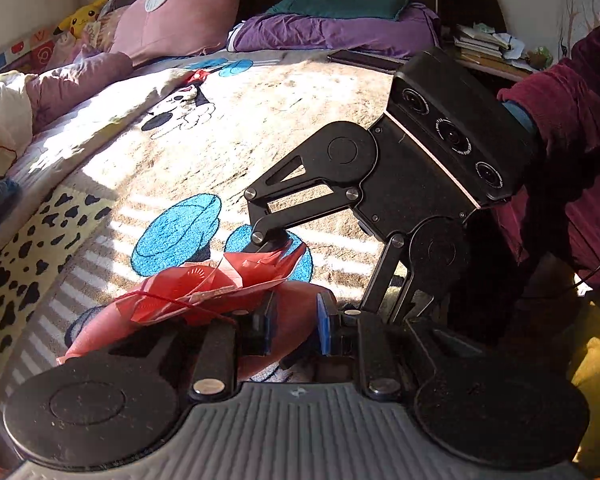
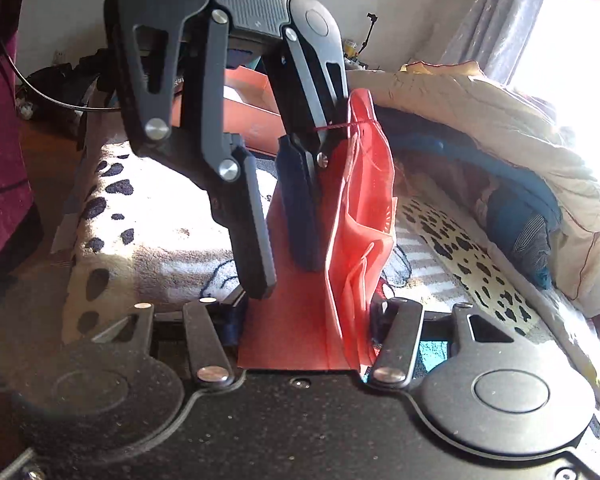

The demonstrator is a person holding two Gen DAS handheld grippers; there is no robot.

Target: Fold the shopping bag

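Observation:
A red shopping bag (image 1: pixel 188 292) lies crumpled on the cartoon-print blanket (image 1: pixel 260 128). My left gripper (image 1: pixel 296 326) hangs over its near end with blue pads (image 1: pixel 324 324) apart and red fabric showing in the gap, not pinched. In the right wrist view the left gripper (image 2: pixel 284 276) comes down from above. The bag (image 2: pixel 364 200) bunches up against the outer side of one finger, and its red string is draped over that finger. My right gripper (image 2: pixel 308 312) straddles the bag's flat end with jaws wide. From the left wrist view the right gripper (image 1: pixel 316 272) reaches in from the right.
Pink pillow (image 1: pixel 180 16), purple pillow (image 1: pixel 332 32) and teal cushion (image 1: pixel 340 2) lie at the bed's head. A spotted blanket (image 1: pixel 32 248) edges the bed. A maroon sleeve (image 1: pixel 572 120) holds the right gripper. A heaped duvet (image 2: pixel 500 128) and an orange box (image 2: pixel 252 96) lie behind.

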